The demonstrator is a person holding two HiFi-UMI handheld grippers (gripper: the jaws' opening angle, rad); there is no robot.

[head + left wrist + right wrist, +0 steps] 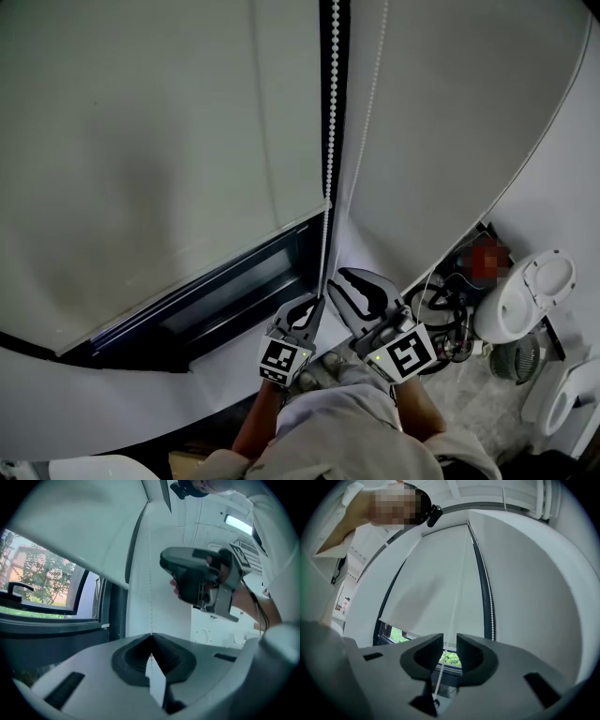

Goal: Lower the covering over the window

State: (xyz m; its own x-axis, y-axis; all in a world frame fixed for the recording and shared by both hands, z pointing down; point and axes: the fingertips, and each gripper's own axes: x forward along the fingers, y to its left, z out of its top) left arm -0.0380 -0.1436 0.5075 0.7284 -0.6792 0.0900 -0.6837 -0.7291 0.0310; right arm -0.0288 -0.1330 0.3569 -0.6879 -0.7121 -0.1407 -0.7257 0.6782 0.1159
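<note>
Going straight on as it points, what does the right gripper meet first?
The right gripper probably meets the white bead cord between its open jaws first; behind that, the white roller blind's lower edge, depth unclear.

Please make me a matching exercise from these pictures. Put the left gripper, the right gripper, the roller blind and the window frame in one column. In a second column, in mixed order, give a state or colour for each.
Things:
1. left gripper
2. right gripper
3. roller blind
4. window frame

States:
A. pulled most of the way down
B. jaws apart, a strand of the bead chain between them
C. jaws closed on the bead chain
D. dark, showing under the blind's lower edge

Right pairs: 1-C, 2-B, 3-A, 4-D
</note>
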